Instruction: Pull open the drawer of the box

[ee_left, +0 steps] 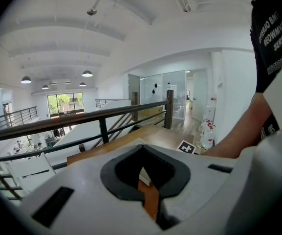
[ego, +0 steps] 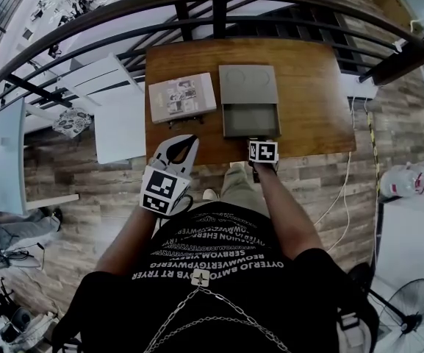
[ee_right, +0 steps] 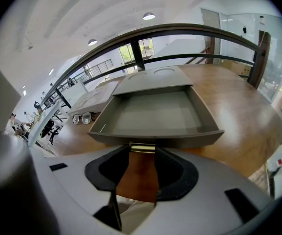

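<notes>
A grey box (ego: 248, 85) lies on the wooden table (ego: 314, 94). Its drawer (ego: 250, 120) is pulled out toward me and is empty inside (ee_right: 153, 116). My right gripper (ego: 255, 140) is at the drawer's front, and in the right gripper view (ee_right: 142, 151) its tips are closed on the small brass handle (ee_right: 142, 148). My left gripper (ego: 194, 139) hovers at the table's front edge, left of the drawer. Its tips meet (ee_left: 141, 146) with nothing between them.
A flat printed box (ego: 182, 97) lies on the table left of the grey box, with a pair of glasses (ee_right: 80, 118) in front of it. A dark railing (ego: 219, 6) runs behind the table. A white desk (ego: 120, 116) adjoins on the left.
</notes>
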Motion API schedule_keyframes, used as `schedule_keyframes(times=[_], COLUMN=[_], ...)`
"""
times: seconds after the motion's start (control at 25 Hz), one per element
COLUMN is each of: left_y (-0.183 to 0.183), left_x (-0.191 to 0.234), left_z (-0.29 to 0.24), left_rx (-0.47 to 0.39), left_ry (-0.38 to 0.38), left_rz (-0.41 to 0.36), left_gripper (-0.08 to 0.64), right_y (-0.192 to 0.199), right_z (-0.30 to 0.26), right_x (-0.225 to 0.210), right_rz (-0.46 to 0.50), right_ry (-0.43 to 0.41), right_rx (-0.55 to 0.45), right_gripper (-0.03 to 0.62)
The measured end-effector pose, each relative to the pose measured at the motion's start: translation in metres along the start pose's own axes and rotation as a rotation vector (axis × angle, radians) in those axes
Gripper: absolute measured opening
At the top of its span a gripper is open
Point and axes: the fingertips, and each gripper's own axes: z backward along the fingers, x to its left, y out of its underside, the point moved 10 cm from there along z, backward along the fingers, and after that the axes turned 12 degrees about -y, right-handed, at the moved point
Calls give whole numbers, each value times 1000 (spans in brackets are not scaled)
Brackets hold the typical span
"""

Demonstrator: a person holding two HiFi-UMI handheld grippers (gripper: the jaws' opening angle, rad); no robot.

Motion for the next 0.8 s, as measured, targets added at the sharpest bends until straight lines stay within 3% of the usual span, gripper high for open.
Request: schedule_keyframes(times=[0.36, 0.64, 0.8], left_y=[2, 6, 7], left_x=[1, 6, 8], left_z=[14, 28, 35], left_rx=[-4, -22, -34], left_ry=[2, -8, -5], left_rz=[3, 16, 58], left_gripper=[-3, -3, -3], right_y=[8, 14, 8], right_z=[-1, 34, 79], right_x=[4, 13, 34], right_rz=[-14, 15, 88], right_ry=[6, -9, -31], right_rx=[2, -65, -176], right_gripper=[164, 172, 82])
